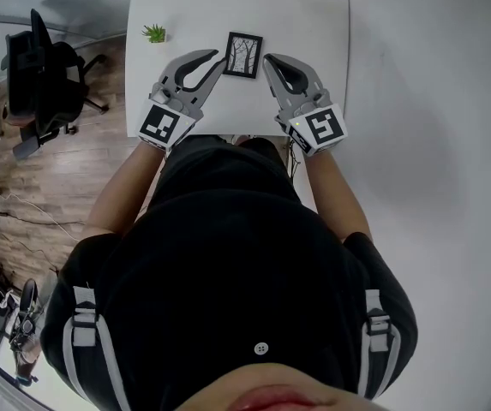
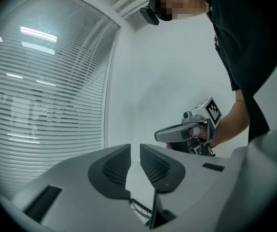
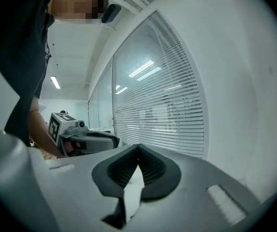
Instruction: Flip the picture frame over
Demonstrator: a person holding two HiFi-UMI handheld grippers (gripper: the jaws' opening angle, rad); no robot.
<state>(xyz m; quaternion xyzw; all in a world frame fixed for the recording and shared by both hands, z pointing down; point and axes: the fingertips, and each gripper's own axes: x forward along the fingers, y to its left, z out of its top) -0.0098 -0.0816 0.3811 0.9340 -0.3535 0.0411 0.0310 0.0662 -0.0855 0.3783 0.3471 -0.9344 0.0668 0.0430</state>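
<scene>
A small black picture frame [image 1: 243, 55] lies flat on the white table [image 1: 314, 24], its tree print facing up. My left gripper [image 1: 218, 56] hovers just left of the frame, raised off the table. In the left gripper view its jaws [image 2: 135, 146] stand a narrow slit apart with nothing between them, and a strip of the frame [image 2: 139, 208] shows below them. My right gripper [image 1: 267, 61] hangs just right of the frame, fingertips together and empty [image 3: 138, 146]. Each gripper sees the other: the right gripper [image 2: 156, 136] and the left gripper [image 3: 116, 140].
A small green potted plant [image 1: 153, 33] stands at the table's left edge. A black office chair [image 1: 44, 75] sits on the wood floor to the left. A white wall runs along the right, and window blinds [image 3: 162, 110] lie beyond the table.
</scene>
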